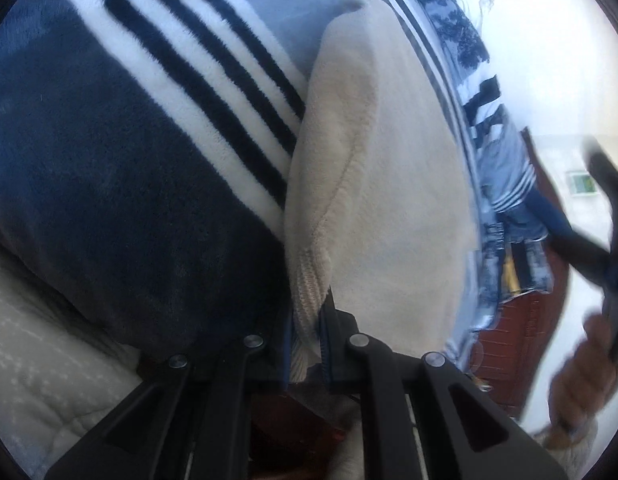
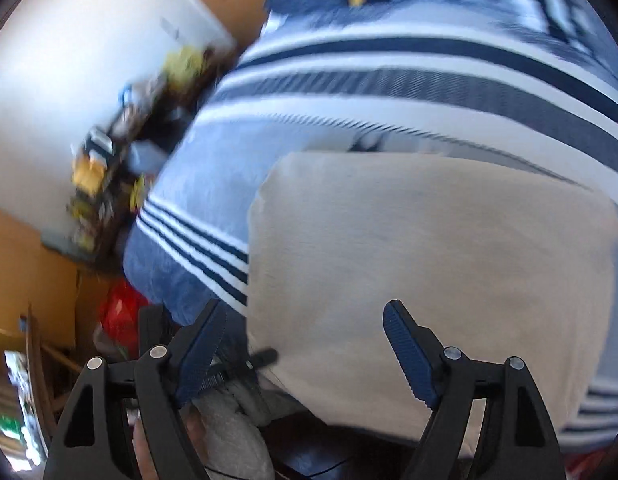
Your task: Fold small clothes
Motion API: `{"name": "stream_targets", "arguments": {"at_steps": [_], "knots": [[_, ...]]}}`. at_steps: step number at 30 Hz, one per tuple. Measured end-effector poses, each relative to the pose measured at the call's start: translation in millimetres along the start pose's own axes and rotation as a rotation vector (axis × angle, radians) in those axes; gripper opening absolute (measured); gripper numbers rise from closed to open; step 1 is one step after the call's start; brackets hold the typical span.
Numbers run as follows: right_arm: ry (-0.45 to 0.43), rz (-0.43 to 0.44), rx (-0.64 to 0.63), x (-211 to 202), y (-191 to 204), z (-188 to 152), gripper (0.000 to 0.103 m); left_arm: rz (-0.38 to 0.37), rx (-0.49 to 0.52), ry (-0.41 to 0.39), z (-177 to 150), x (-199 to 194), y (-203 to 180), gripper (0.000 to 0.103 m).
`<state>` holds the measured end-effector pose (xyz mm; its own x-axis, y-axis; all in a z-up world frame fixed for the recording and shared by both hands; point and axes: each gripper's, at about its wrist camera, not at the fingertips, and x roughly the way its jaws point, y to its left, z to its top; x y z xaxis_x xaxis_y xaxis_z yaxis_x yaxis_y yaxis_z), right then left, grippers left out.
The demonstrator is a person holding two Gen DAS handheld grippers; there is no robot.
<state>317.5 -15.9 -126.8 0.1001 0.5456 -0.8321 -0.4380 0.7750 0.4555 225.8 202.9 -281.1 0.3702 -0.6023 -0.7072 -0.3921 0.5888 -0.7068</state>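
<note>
surrounding cream garment [image 2: 429,264]: striped blanket [image 2: 389,92]

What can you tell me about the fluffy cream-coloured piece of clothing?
The cream fleece garment looks soft and plushy, with a stitched seam and a ribbed knit cuff. It lies folded on a navy and white striped blanket. The left gripper is shut on the ribbed cuff. The right gripper is open above it, touching nothing.
</note>
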Motion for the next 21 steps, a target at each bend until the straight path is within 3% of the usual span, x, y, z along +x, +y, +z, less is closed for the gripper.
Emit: {"name": "stream_targets", "arguments": {"at_steps": [2,5,7,11,14,18,21], "knots": [[0.064,-0.015,-0.045,30,15,11,0.084,-0.062,-0.048,0.019,2,0,8,0.011],[0.17,-0.055,-0.096,81,46,27,0.082,-0.077,-0.055,0.034,3,2,8,0.01],[0.244,-0.12,-0.123,121,59,41,0.073,-0.093,-0.046,0.038,3,1,5,0.01],[0.367,-0.309,-0.17,192,68,57,0.071,-0.122,-0.017,0.027,3,-5,1,0.01],[0.388,-0.456,-0.182,216,68,64,0.072,-0.174,-0.012,0.04,4,-8,-1,0.01],[0.43,-0.534,-0.246,225,72,57,0.071,-0.255,-0.033,0.059,2,-11,2,0.01],[0.468,-0.613,-0.347,236,77,42,0.071,-0.265,-0.016,0.051,2,-13,-3,0.01]]}}
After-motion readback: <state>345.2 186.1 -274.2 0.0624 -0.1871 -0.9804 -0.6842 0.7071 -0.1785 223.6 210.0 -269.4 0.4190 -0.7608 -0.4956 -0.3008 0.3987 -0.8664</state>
